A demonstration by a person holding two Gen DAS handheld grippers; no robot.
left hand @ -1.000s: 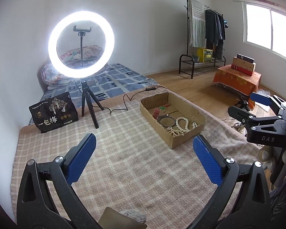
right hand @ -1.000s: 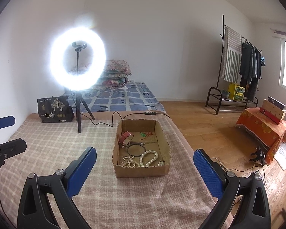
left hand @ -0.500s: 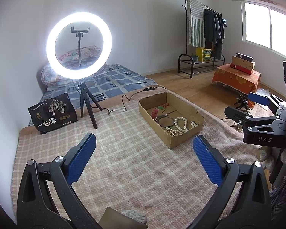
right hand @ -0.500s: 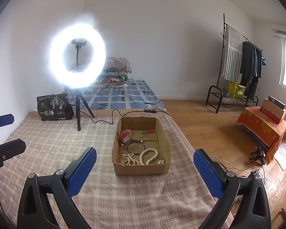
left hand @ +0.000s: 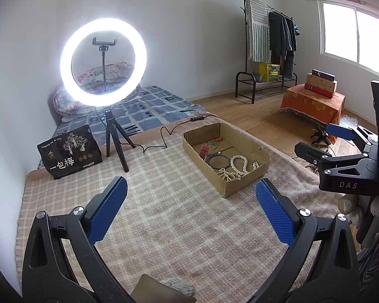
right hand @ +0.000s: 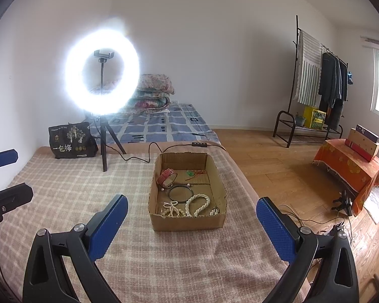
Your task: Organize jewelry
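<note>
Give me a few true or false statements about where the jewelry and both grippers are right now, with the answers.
1. The white pearl necklace lies inside the brown cardboard box. True.
2. The left gripper holds the black ring bangle. False: it is open and empty.
3. The right gripper is open. True.
4. The lit white ring light stands inside the box. False: it stands on the checked blanket, beyond the box.
</note>
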